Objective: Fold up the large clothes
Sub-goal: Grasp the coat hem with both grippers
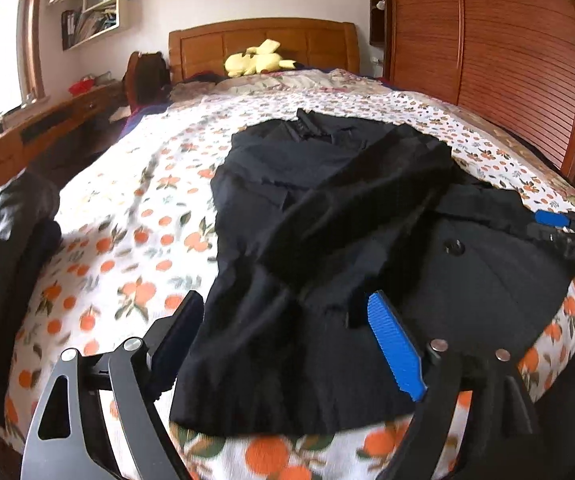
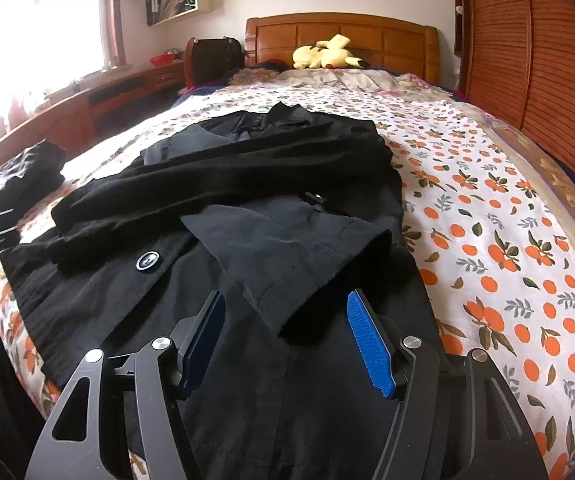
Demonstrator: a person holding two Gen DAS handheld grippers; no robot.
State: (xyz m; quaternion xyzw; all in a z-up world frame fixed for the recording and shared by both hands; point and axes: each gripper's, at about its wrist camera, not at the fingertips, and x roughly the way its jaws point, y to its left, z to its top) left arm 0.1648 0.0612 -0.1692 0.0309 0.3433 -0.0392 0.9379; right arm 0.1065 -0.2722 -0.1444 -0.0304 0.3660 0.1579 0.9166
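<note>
Left hand-held gripper (image 1: 283,344) spread wide over the near hem of the black coat (image 1: 319,216); right hand-held gripper (image 2: 285,340) wide too, above a folded-in sleeve (image 2: 287,240); coat flat on the orange-print bed (image 2: 487,200); far off, yellow plush toy (image 2: 327,56) by the headboard (image 2: 339,32).

Black coat (image 2: 247,208) on orange-printed white bedspread (image 2: 487,220).

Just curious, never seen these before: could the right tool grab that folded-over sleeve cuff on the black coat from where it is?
Probably yes. The right tool is open, and the sleeve cuff of the black coat lies just ahead between its fingers, with nothing covering it.
</note>
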